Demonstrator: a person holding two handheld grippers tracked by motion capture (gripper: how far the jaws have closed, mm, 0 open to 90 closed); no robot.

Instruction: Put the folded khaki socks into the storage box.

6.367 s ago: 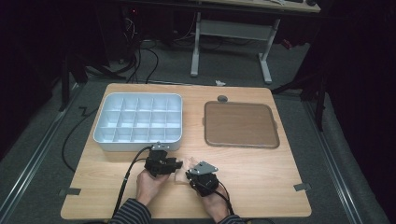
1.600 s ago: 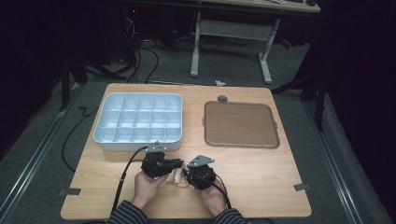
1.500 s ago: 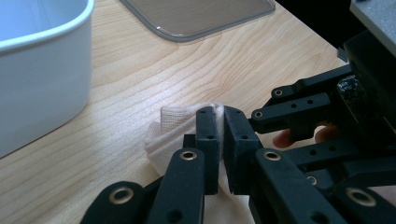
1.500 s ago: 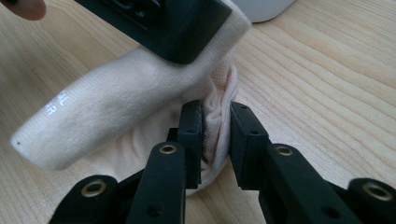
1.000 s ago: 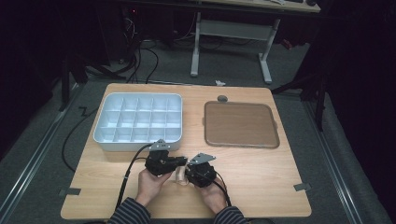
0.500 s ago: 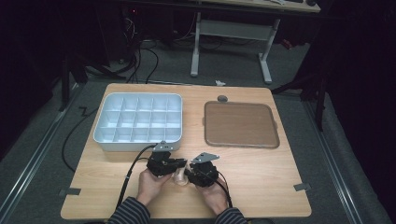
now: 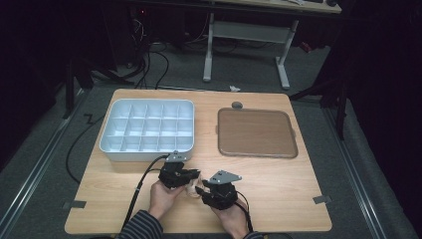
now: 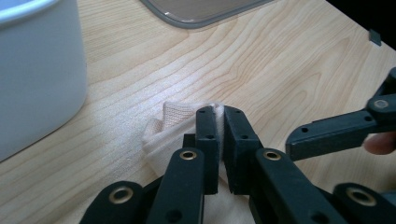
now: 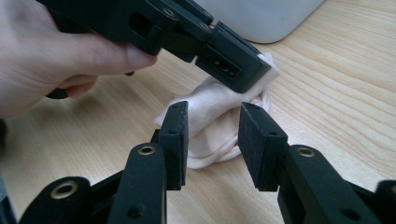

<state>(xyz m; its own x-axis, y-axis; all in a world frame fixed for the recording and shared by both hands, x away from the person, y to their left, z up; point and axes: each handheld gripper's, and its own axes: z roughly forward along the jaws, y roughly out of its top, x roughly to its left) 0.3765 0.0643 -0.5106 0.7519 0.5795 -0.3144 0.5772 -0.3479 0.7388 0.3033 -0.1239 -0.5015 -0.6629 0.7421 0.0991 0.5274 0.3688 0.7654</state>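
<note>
A small folded cream cloth (image 7: 191, 186) lies on the wooden table (image 7: 278, 189) between the two grippers. My left gripper (image 8: 219, 114) is shut on a raised fold of the cloth (image 8: 168, 126), and in the high view the left gripper (image 7: 193, 177) points right. My right gripper (image 9: 212, 114) faces it with its jaws apart; they have just been opening. The cloth (image 9: 212, 133) lies between and just beyond the right pads, which do not press on it. The left gripper (image 9: 261, 65) pinches the cloth's far end. The right gripper (image 7: 201, 190) sits near the table's front edge.
A white compartment tray (image 7: 148, 130) stands at the back left, close behind the left gripper. A flat brown tray (image 7: 256, 132) lies at the back right. A small dark round piece (image 7: 237, 105) sits behind it. Black cables trail off the table's front left.
The right gripper has shifted slightly to the right and away from the left one. The left hand and the cloth have stayed put.
</note>
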